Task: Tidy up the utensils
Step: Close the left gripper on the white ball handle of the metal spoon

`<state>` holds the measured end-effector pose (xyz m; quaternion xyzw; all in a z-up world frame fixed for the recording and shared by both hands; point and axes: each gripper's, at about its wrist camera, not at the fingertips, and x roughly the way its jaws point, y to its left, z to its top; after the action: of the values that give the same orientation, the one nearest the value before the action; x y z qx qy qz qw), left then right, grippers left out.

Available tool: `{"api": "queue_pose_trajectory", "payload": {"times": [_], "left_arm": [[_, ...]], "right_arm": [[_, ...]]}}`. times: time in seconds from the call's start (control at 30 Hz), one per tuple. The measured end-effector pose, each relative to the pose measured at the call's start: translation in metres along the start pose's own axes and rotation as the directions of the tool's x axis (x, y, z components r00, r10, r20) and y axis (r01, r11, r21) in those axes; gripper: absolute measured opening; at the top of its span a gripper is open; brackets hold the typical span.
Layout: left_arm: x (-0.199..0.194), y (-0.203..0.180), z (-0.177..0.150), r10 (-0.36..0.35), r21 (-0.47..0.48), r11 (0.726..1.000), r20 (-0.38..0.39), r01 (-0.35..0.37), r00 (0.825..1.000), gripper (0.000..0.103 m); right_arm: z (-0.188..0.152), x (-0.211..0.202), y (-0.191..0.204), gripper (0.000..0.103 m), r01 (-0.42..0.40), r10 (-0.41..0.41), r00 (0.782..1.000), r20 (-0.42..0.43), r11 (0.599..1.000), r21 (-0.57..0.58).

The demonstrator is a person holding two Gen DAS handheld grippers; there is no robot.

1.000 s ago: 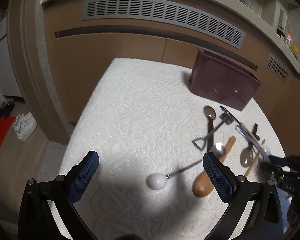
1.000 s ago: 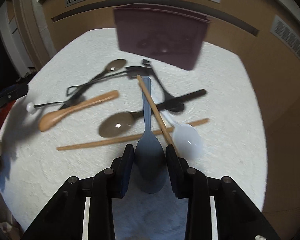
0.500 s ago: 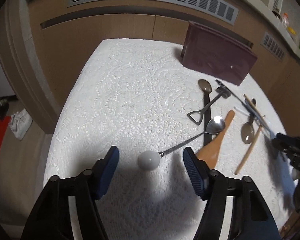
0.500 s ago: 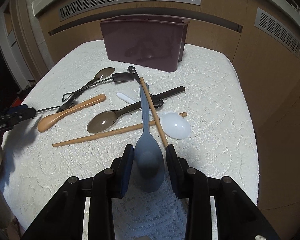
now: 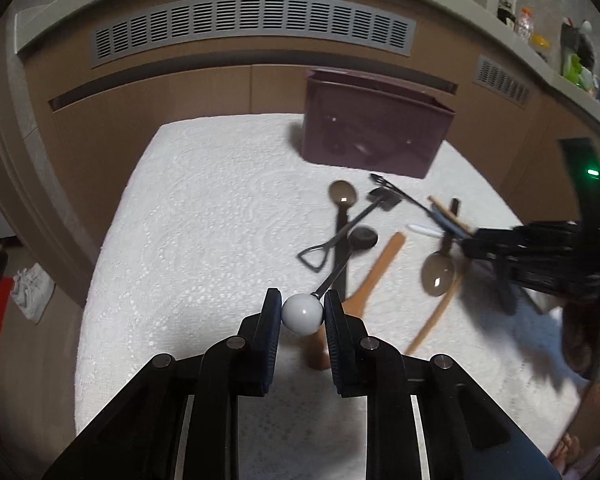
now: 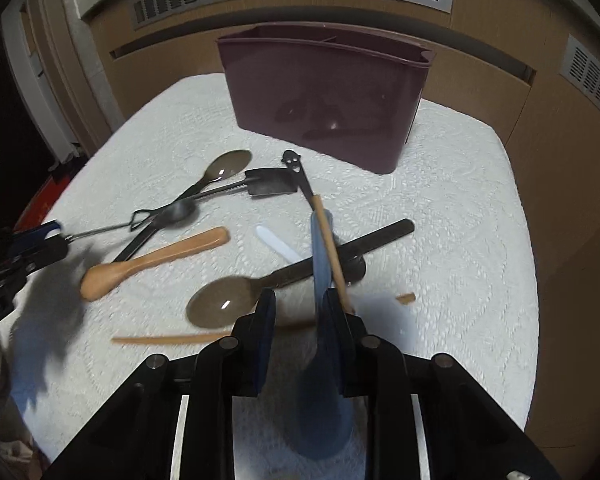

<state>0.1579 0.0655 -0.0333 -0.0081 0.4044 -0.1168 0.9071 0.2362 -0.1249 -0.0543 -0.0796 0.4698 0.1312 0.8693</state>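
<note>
My left gripper (image 5: 302,312) is closing on the white ball (image 5: 302,314) at the handle end of a metal spoon, and both pads touch it. The spoon's bowl (image 5: 362,238) rests on the cloth ahead. My right gripper (image 6: 300,312) is closing on the blue spoon (image 6: 320,380), whose bowl sits tilted between the jaws against the right pad. A wooden chopstick (image 6: 332,248) lies along the blue handle. The burgundy caddy (image 6: 324,96) stands upright at the back of the table.
On the white lace cloth (image 6: 460,220) lie a wooden spoon (image 6: 152,258), a brown translucent spoon (image 6: 220,306), a shovel-shaped spoon (image 6: 268,186), a second chopstick (image 6: 168,338) and several dark utensils. Wooden cabinets (image 5: 172,92) stand behind the table.
The left jaws went from wide open to closed on the white ball. The right jaws narrowed and the blue spoon twisted onto its edge. The right view moved closer to the caddy.
</note>
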Motion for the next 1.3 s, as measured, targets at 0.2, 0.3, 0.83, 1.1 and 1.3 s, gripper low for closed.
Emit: {"api": "queue_pose_trajectory", "payload": {"times": [0.2,0.3,0.83,1.1,1.3], "left_arm": [[-0.004,-0.019,-0.004,-0.082,0.056,0.995,-0.058,0.085,0.995,0.024],[-0.003,-0.026,-0.002,-0.084,0.088,0.992,-0.073,0.091,0.994,0.031],[0.034,-0.071,0.013,-0.028,0.378,0.92,-0.209,0.107,0.978,0.052],[0.006,-0.041,-0.027,-0.036,0.163,0.985,-0.124,0.057,0.992,0.052],[0.026,-0.036,-0.032,0.007,0.1,0.995,-0.119,0.005,0.993,0.022]], "right_arm": [[0.003,0.014,-0.001,0.009,0.01,-0.01,0.998,-0.066,1.0,-0.001],[-0.002,-0.008,-0.008,0.009,-0.009,0.01,1.0,-0.021,1.0,0.017],[-0.031,-0.06,-0.051,0.009,-0.073,0.061,0.993,0.099,0.989,0.126],[-0.028,-0.061,-0.04,0.009,-0.118,0.103,0.985,0.137,0.988,0.102],[-0.028,-0.066,-0.033,0.009,-0.078,0.061,0.986,0.157,0.992,0.103]]}}
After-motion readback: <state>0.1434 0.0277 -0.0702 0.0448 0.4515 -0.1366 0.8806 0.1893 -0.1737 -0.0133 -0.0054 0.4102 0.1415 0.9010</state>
